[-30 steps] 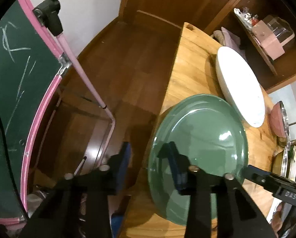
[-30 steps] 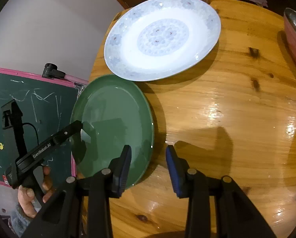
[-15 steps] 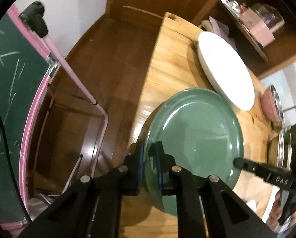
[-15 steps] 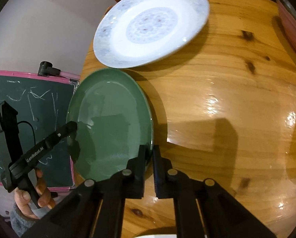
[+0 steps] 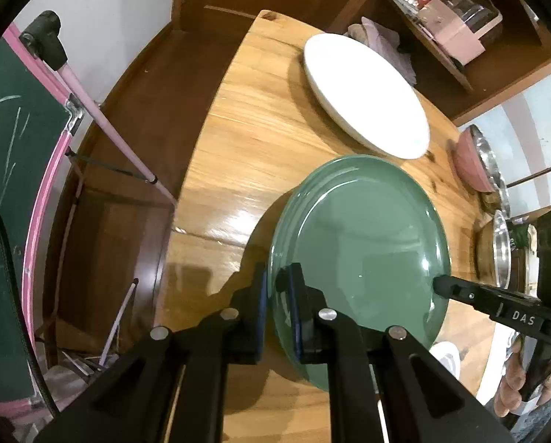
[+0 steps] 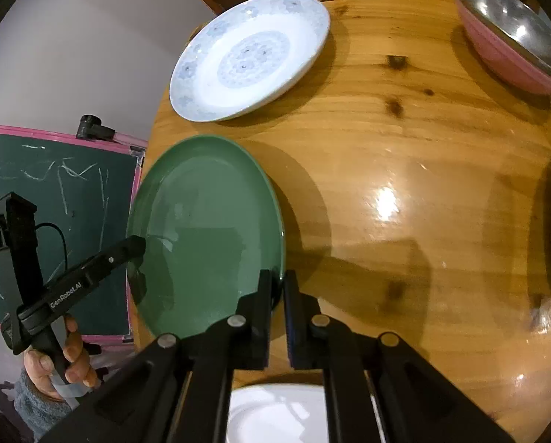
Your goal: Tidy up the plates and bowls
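Big wooden table [image 6: 404,170] is filling most of the frame. The green plate [image 6: 209,229] is sitting centre-left, with the patterned white plate [image 6: 249,55] just above it. The left gripper [image 5: 277,308] and right gripper [image 6: 277,308] are both clamping opposite edges of the green plate's rim, jaws pinched tight.

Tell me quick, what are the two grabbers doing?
Left gripper: closed on the green plate's rim.
Right gripper: closed on the same plate's opposite rim.
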A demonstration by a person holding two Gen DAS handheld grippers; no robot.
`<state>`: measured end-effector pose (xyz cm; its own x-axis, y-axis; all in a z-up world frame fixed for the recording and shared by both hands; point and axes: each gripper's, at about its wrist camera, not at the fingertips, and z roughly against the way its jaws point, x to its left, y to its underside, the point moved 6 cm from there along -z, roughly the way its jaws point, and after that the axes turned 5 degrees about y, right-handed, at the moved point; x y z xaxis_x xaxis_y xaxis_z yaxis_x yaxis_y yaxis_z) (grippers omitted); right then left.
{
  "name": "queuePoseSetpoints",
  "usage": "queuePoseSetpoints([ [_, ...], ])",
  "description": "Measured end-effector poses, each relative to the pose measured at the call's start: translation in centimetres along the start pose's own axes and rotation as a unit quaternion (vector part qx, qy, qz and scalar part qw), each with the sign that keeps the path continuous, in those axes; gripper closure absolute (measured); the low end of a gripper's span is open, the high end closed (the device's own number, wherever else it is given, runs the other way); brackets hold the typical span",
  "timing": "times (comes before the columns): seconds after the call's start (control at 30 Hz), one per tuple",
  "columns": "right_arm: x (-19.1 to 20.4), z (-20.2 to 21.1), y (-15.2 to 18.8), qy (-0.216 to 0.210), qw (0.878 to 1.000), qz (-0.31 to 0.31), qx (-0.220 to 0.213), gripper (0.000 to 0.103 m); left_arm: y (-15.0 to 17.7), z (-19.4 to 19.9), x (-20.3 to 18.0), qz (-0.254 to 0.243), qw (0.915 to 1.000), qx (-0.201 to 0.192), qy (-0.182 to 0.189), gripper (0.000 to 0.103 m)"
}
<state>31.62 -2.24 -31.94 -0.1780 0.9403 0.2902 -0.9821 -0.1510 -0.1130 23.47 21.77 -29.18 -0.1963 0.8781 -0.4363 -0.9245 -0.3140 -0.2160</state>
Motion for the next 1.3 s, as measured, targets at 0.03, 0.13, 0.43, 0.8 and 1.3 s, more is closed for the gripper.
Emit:
queuePoseSetpoints([
  [0.03,-0.2,0.4,0.3,-0.001,1.0,-0.002,-0.003,0.097,0.2,0.2,-0.3,0.001,1.0,-0.001,0.002,0.094],
  [0.13,-0.7,1.7,1.3,-0.005,1.0,0.0,-0.01,0.097,1.3,1.5,-1.8,-0.003,0.9999,-0.01,0.004,0.094],
  [0.43,-2.3,7.0,6.4,-0.009,0.999,0.007,-0.041,0.097,6.1,5.1,-6.6,-0.022,0.9995,-0.023,0.005,0.094],
  [0.8,-6.3,9.0,15.1,0.005,0.999,-0.004,-0.051,0.097,14.6,4.7,-9.9,-0.028,0.9993,-0.005,0.025,0.094],
  [1.3,-10.4,4.7,21.7,0.028,0.998,-0.033,-0.043,0.096,21.4,-0.8,-8.8,-0.024,0.9982,0.053,0.014,0.094],
])
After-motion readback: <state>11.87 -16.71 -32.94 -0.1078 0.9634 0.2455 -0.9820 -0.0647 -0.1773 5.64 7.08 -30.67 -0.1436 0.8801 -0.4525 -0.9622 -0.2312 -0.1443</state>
